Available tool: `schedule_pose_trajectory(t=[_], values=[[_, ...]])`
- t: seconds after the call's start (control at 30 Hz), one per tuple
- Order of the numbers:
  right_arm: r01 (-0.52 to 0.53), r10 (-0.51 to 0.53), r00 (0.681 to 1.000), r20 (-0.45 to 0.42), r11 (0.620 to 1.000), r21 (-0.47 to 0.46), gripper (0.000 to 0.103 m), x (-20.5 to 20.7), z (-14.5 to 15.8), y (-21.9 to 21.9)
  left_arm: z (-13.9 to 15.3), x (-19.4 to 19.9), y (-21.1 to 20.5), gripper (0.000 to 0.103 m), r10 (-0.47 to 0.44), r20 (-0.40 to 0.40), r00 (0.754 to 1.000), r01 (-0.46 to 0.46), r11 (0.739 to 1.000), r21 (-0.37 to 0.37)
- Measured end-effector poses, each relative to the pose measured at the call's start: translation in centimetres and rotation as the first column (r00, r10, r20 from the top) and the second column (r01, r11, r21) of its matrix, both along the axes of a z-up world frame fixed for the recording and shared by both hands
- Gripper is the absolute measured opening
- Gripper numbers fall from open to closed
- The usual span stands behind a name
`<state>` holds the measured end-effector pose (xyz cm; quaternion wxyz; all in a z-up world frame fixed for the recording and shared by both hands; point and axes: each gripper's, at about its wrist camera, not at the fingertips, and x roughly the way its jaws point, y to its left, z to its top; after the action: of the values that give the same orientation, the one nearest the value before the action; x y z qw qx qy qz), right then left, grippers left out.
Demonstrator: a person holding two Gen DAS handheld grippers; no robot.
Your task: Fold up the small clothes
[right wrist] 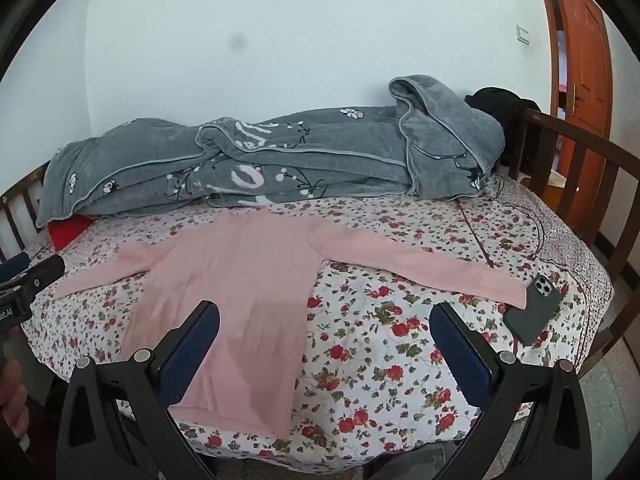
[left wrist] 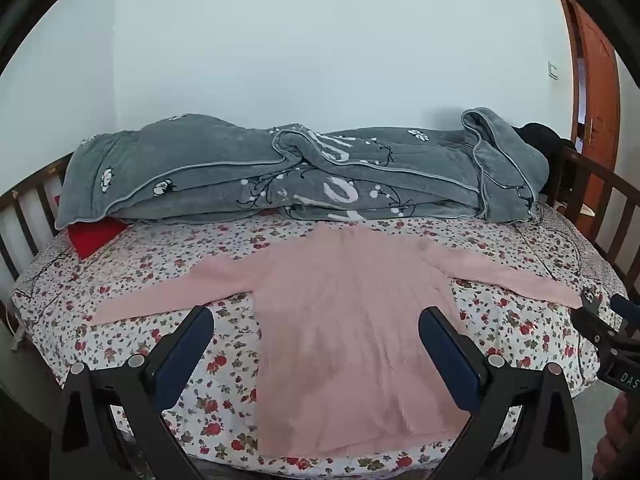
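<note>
A pink long-sleeved top [left wrist: 344, 320] lies flat on the flowered bedsheet [left wrist: 208, 360], both sleeves spread out sideways and its hem nearest me. My left gripper [left wrist: 316, 320] hovers open above the lower part of the top, nothing between its blue pads. In the right wrist view the same pink top [right wrist: 240, 300] lies left of centre, and my right gripper [right wrist: 326, 316] stands open over the top's right edge and the bare sheet, holding nothing. Each gripper shows at the edge of the other's view: the right gripper [left wrist: 608, 312] and the left gripper [right wrist: 28, 276].
A bunched grey blanket [left wrist: 304, 172] fills the far side of the bed along the wall. A red cloth [left wrist: 94, 234] sticks out under its left end. A dark phone [right wrist: 534, 308] lies by the right sleeve's cuff. Wooden rails [right wrist: 592, 184] border the bed; an orange door [right wrist: 580, 80] stands right.
</note>
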<state>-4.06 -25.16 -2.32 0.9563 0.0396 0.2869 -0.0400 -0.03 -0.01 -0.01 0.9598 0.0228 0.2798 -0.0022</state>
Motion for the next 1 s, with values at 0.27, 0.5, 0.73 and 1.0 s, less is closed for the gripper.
schedule_pose_trajectory(t=[0.27, 0.5, 0.73, 1.0], values=[[-0.006, 0.006, 1.000, 0.011, 1.000, -0.005, 0.103, -0.79, 0.19, -0.34, -0.38, 0.19, -0.02, 0.103, 0.004, 0.006, 1.000, -0.004, 1.000, 0.002], [-0.010, 0.010, 1.000, -0.002, 1.000, -0.013, 0.103, -0.44, 0.46, -0.22, 0.18, -0.15, 0.08, 0.103, -0.003, 0.026, 1.000, 0.003, 1.000, -0.012], [-0.018, 0.018, 1.000, 0.004, 1.000, -0.011, 0.103, -0.59, 0.56, -0.35, 0.08, -0.13, 0.00, 0.103, 0.006, 0.017, 1.000, -0.005, 1.000, -0.030], [-0.019, 0.019, 1.000, 0.013, 1.000, -0.011, 0.103, -0.77, 0.81, -0.13, 0.21, -0.05, -0.16, 0.103, 0.002, 0.015, 1.000, -0.002, 0.999, -0.033]])
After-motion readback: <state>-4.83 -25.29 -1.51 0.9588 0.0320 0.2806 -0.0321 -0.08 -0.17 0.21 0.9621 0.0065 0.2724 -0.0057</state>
